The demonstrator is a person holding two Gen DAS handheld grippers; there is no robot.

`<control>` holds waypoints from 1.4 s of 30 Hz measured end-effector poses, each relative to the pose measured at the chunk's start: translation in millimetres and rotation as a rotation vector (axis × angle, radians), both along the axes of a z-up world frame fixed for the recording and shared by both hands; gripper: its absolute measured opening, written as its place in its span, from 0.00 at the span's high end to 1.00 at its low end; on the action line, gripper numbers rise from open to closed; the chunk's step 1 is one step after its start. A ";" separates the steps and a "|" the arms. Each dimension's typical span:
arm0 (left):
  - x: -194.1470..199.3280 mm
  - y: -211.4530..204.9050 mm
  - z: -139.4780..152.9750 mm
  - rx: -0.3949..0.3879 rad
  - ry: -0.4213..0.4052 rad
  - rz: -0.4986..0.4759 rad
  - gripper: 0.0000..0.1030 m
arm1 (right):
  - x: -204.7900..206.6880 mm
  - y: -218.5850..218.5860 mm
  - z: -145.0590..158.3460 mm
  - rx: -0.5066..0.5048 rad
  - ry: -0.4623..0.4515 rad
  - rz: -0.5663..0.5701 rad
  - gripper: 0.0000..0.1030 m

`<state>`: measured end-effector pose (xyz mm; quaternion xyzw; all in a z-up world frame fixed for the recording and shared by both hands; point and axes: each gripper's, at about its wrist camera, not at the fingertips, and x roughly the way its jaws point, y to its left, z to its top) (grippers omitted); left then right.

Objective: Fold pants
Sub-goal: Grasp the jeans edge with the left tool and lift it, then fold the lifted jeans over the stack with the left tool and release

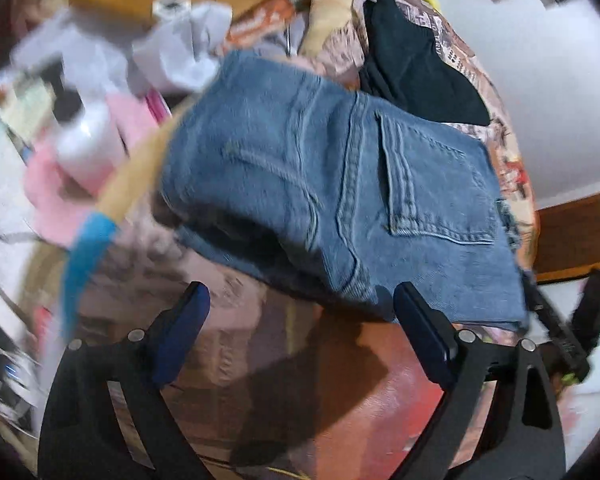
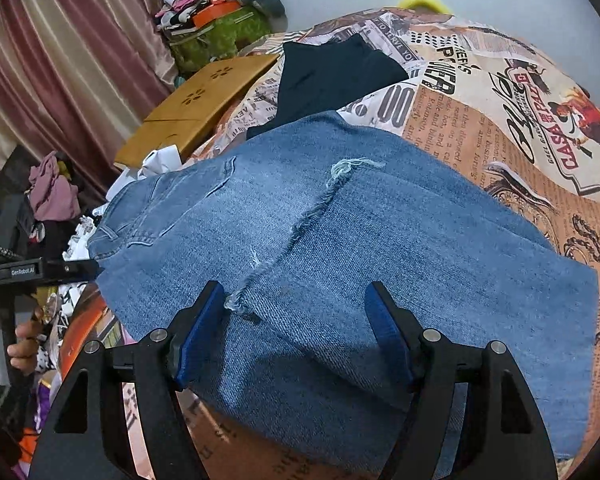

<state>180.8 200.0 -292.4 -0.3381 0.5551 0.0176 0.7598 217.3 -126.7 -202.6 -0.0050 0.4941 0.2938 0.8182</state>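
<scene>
Blue denim pants [image 1: 332, 184] lie folded on a bed with a printed newspaper-pattern cover [image 2: 500, 112]. In the left wrist view a back pocket faces up and the folded edge is just ahead of my left gripper [image 1: 300, 312], which is open and empty, low over the bed. In the right wrist view the pants [image 2: 380, 248] fill the middle, with a frayed hem running across them. My right gripper [image 2: 296, 308] is open above the denim, its jaws either side of the frayed hem end.
A dark folded garment [image 2: 332, 76] lies behind the jeans. A wooden lap desk [image 2: 204, 100] rests at the bed's far left. Clutter of clothes, bottles and paper [image 1: 88, 140] sits beside the bed. The other gripper [image 2: 28, 272] shows at left.
</scene>
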 end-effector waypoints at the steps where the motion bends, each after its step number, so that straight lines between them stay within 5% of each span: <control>1: -0.8 0.6 -6.6 -0.049 0.006 0.010 0.09 | -0.4 -0.4 -0.4 0.002 0.003 0.001 0.32; 10: 16.3 14.5 -32.6 -0.200 -0.023 0.082 0.09 | 2.1 2.1 -3.8 0.008 0.006 0.011 0.31; 13: 26.5 20.1 -37.1 -0.197 -0.028 0.109 0.15 | 2.9 2.1 -4.6 0.010 0.007 0.013 0.31; 19: 39.5 20.0 -19.9 -0.030 -0.060 0.080 0.50 | 1.5 2.0 -5.2 0.011 0.002 0.012 0.31; 21: 41.0 17.7 -8.7 0.046 -0.079 0.068 0.69 | 1.2 1.8 -4.9 0.010 0.000 0.012 0.31; 34: 43.4 -4.9 124.6 0.473 -0.317 0.057 0.77 | -6.9 -56.8 31.3 0.039 -0.056 -0.089 0.33; 42: 58.7 -103.7 221.5 0.633 -0.570 -0.054 0.77 | -13.5 -119.1 30.4 -0.040 -0.072 -0.175 0.33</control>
